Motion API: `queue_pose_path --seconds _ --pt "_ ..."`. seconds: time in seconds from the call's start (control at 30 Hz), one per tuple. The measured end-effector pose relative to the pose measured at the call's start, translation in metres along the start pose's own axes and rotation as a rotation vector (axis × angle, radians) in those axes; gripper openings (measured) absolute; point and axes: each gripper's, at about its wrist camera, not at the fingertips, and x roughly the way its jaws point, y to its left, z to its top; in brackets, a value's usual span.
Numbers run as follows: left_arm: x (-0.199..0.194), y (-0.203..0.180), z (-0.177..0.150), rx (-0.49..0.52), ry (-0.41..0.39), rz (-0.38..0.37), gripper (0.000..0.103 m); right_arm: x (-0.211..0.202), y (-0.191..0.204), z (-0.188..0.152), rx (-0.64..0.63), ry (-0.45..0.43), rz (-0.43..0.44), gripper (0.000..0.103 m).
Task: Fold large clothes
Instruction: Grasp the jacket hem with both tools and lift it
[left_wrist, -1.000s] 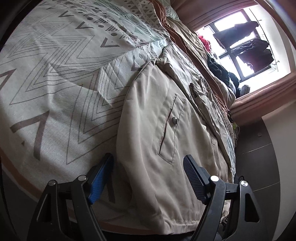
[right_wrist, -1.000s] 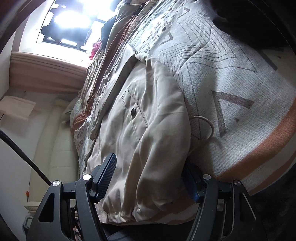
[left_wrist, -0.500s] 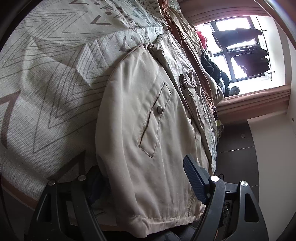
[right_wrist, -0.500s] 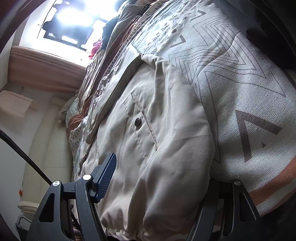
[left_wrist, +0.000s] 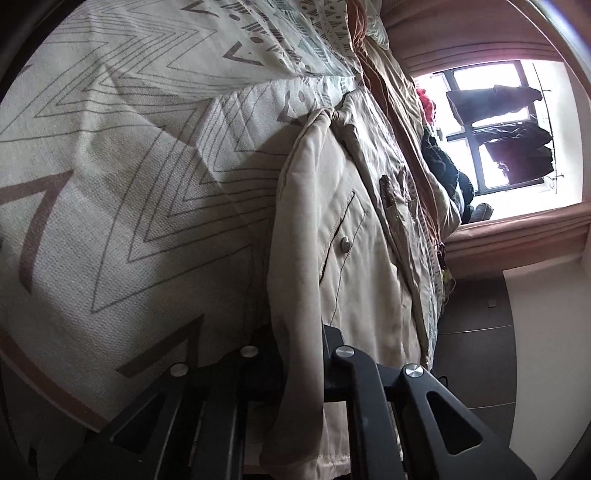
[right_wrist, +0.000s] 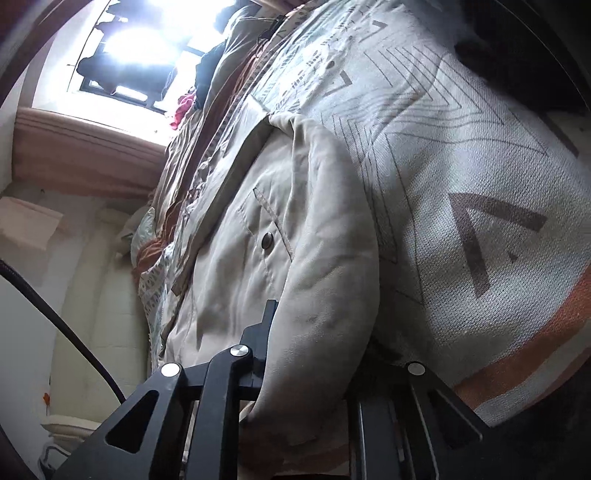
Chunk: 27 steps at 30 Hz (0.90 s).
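Both grippers now bite cloth: my left gripper (left_wrist: 299, 365) is closed to a narrow slot on the near edge of the beige jacket (left_wrist: 354, 266), and my right gripper (right_wrist: 310, 354) pinches a thicker roll of the same jacket (right_wrist: 295, 258) on its other side. A second ago both sets of jaws stood wide with the fabric merely lying between them — so the change is the grip itself, taken on both sides at once. The jacket stretches straight ahead of each gripper, away from me across the patterned bedspread (left_wrist: 129, 166), its snap-buttoned pocket flap (left_wrist: 345, 240) just beyond my left fingers and the matching snap (right_wrist: 266, 240) just beyond my right ones. Far ahead, past the collar, a heap of other clothes (left_wrist: 443, 173) sits under the window (left_wrist: 491, 125). I judge the hem is secured and the lift comes next — carrying this near edge forward toward the collar, keeping both hands level so the fold lands square.
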Motion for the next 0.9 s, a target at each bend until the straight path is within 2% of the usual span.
queue_pose_path --seconds 0.17,0.4,0.53,0.9 --pt "-0.024 -0.007 0.002 0.016 -0.041 -0.075 0.01 -0.022 0.021 -0.002 -0.054 -0.048 0.061 0.008" --pt "-0.054 -0.024 -0.001 0.063 -0.071 -0.186 0.008 -0.046 0.044 -0.014 -0.096 -0.068 0.15 0.008" --pt "-0.069 -0.032 -0.007 0.091 -0.074 -0.197 0.008 -0.065 0.038 -0.013 -0.101 -0.074 0.181 0.008" --pt "-0.117 -0.025 -0.038 0.113 -0.097 -0.264 0.007 -0.113 0.025 -0.039 -0.131 -0.111 0.251 0.008"
